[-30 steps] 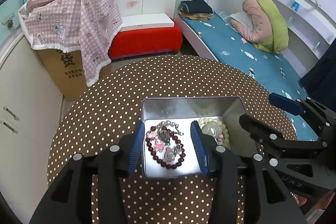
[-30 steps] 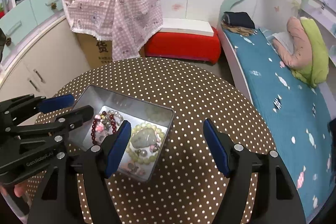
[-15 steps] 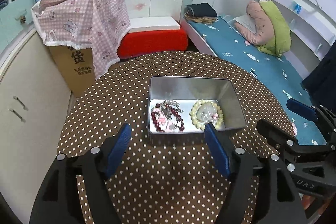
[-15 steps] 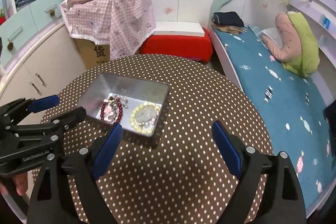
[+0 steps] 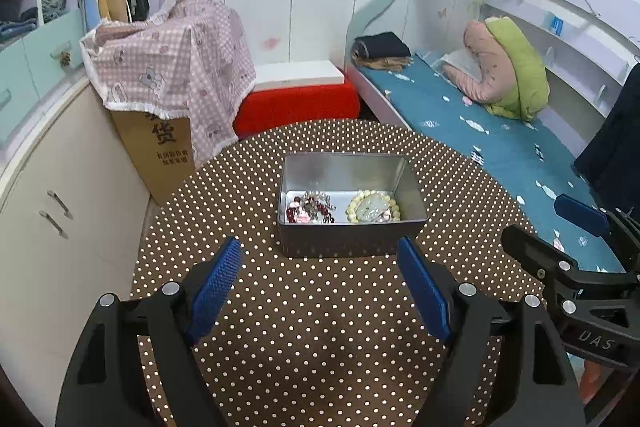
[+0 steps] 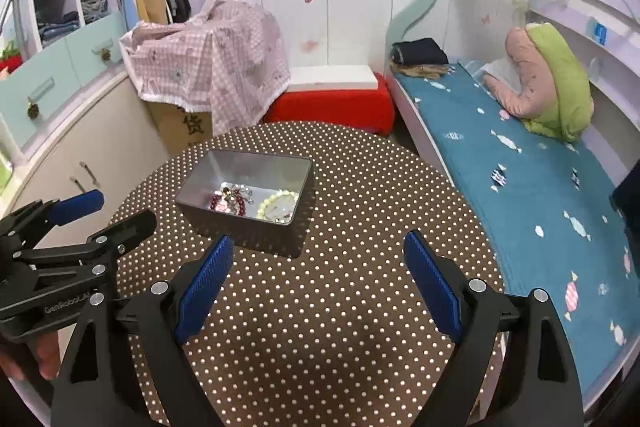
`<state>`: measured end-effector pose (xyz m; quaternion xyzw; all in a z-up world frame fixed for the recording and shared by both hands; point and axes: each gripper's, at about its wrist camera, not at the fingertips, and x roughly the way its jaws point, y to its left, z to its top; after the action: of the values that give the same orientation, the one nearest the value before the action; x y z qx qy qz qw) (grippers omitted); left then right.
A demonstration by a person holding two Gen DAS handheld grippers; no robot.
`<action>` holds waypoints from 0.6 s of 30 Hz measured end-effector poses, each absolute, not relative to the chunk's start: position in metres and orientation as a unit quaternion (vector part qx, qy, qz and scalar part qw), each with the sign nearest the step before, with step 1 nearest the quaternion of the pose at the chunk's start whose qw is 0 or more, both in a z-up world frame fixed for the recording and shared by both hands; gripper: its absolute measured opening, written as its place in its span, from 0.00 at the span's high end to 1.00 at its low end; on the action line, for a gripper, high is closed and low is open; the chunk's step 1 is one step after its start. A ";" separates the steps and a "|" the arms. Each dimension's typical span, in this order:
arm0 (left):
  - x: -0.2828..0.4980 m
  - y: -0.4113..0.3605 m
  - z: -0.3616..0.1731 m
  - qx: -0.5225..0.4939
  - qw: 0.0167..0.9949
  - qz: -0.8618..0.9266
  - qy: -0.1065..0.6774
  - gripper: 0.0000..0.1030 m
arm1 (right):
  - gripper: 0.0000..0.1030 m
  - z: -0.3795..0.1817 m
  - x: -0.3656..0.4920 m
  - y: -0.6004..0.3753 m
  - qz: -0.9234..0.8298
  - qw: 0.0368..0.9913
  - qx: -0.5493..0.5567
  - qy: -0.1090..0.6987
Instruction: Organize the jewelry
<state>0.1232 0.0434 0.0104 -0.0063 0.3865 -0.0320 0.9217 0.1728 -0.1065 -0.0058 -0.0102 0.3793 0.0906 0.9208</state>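
Note:
A silver metal tin (image 5: 352, 239) (image 6: 224, 169) stands open on the round brown polka-dot table (image 5: 320, 327) (image 6: 360, 211). Inside lie a dark red bead bracelet with charms (image 5: 310, 209) (image 6: 230, 201) on the left and a pale yellow bead bracelet with a jade pendant (image 5: 373, 210) (image 6: 279, 207) on the right. My left gripper (image 5: 320, 279) is open and empty, well back from the tin. My right gripper (image 6: 320, 275) is open and empty, nearer than the tin and to its right. Each gripper shows at the edge of the other's view.
A cardboard box under a pink checked cloth (image 5: 172, 75) and a red stool (image 5: 296, 103) stand beyond the table. A bed with a teal sheet (image 6: 520, 163) runs along the right. Cream cabinets (image 5: 48, 195) line the left.
Both grippers have pulled back and up from the tin; the left one was over the red bracelet a second ago and has opened wider. The jewelry stays in the tin.

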 end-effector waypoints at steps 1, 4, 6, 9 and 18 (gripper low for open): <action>0.121 0.043 0.015 -0.005 0.924 -0.031 0.381 0.25 | 0.18 -0.002 0.171 -0.107 0.089 0.923 -0.011 0.374; 0.116 0.040 0.026 -0.001 0.929 -0.029 0.369 0.25 | 0.18 0.007 0.168 -0.109 0.088 0.928 -0.013 0.362; 0.116 0.040 0.031 0.000 0.930 -0.029 0.366 0.25 | 0.18 0.013 0.168 -0.109 0.087 0.931 -0.014 0.353; 0.117 0.039 0.036 0.001 0.932 -0.020 0.362 0.25 | 0.16 0.017 0.168 -0.109 0.086 0.934 -0.017 0.346; 0.115 0.037 0.038 0.002 0.934 -0.009 0.358 0.25 | 0.15 0.018 0.173 -0.114 0.082 0.935 -0.004 0.344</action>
<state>0.1149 0.0372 0.0377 0.0024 0.3581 -0.0091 0.9336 0.1733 -0.1137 0.0181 -0.0038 0.3437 0.0822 0.9355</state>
